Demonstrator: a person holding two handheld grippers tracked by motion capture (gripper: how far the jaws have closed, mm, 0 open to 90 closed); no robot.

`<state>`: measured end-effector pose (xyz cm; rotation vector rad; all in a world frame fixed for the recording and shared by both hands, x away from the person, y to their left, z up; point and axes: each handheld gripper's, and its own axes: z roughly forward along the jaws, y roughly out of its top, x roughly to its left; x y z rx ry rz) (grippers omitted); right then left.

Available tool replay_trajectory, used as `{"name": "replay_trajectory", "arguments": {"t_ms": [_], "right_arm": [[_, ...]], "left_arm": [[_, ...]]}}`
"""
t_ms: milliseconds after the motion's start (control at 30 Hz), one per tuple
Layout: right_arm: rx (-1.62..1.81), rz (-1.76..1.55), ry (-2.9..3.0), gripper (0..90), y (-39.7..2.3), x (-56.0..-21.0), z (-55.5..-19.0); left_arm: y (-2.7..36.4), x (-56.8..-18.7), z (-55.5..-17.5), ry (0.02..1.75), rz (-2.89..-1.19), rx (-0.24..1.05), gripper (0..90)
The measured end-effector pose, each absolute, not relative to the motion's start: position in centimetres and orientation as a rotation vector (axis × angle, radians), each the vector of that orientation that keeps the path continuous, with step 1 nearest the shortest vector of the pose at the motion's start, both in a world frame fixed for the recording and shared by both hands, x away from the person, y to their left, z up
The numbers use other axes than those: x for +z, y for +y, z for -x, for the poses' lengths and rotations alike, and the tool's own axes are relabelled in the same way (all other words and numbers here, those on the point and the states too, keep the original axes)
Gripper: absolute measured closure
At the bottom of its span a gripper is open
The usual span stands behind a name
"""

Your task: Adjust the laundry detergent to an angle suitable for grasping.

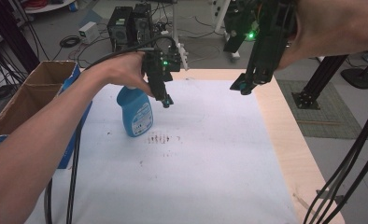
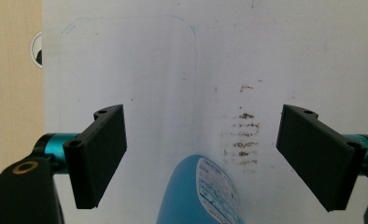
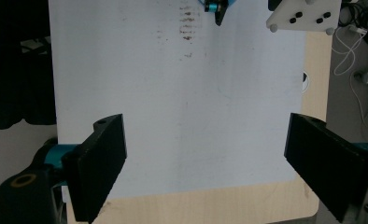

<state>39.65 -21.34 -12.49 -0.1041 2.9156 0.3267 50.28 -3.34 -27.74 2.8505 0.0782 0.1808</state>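
The left gripper point(image 1: 166, 99) is held wide open just above the blue spray bottle point(image 1: 136, 113), gripping nothing. The right gripper point(image 1: 242, 85) is likewise spread wide and empty over the table point(image 1: 289, 140).

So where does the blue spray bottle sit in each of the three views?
High view: the blue spray bottle stands left of centre on the white sheet, under the left gripper.
Left gripper view: its body rises at bottom centre, below the open jaws.
Right gripper view: I cannot make it out.
Shared landmark: the brown smudge marks.
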Motion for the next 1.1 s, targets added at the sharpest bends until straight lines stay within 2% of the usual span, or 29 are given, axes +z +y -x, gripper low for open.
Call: {"name": "replay_trajectory", "arguments": {"t_ms": [1100], "right_arm": [[0.307, 0.122, 2.902, 12.2, -21.46, -12.67, -39.19]], "left_arm": [[-3.21, -27.56, -50.89, 0.102, -2.86, 0.193, 16.2]]}}
